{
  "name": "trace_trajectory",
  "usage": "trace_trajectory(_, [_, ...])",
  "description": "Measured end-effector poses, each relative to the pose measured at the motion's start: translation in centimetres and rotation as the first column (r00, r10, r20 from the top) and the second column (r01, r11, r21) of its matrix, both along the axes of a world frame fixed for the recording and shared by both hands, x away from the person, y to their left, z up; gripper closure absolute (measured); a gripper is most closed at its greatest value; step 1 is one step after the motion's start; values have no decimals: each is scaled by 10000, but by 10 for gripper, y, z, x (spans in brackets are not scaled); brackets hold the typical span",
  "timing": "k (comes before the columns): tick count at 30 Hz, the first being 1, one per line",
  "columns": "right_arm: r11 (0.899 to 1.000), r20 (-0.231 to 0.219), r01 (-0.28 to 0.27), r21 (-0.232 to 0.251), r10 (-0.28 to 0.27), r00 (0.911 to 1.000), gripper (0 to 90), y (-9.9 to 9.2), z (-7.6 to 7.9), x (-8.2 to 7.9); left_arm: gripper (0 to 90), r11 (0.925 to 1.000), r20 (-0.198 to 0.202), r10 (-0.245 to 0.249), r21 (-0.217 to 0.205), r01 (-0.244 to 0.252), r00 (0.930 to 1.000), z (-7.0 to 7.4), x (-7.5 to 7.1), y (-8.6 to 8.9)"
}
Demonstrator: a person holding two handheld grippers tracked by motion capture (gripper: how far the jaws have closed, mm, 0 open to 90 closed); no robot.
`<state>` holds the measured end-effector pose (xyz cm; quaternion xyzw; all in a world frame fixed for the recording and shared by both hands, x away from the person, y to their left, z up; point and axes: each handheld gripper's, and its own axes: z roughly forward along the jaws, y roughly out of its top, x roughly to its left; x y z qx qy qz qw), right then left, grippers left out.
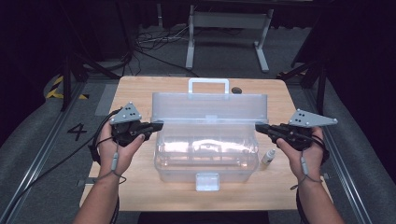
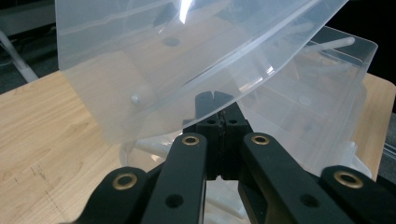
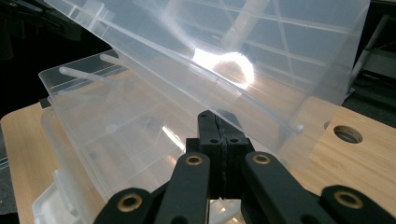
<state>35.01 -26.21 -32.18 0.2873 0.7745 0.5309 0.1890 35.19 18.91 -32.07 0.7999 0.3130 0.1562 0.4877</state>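
Raised lid (image 1: 210, 107) between 2 claws (left claw (image 1: 158, 125), right claw (image 1: 259, 127)), both pressed together.

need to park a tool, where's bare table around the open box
Bare wood lies left of the clear box, below the left gripper, and along the near table edge. The right is tighter: a small bottle stands beside the box.

The box (image 1: 205, 154) and its raised lid (image 1: 210, 108) were clear, colourless plastic with a white handle (image 1: 208, 86). Both grippers, left (image 1: 156, 125) and right (image 1: 259, 127), were black with grey plates, over a pale wood-grain table (image 1: 140, 88).
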Motion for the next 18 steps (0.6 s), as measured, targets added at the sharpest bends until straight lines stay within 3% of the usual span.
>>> trace_trajectory(18, [9991, 246, 308, 282, -315, 9992, 900, 4, 9, 18, 886, 9994, 325, 356, -47, -355, 9988, 9, 16, -1])
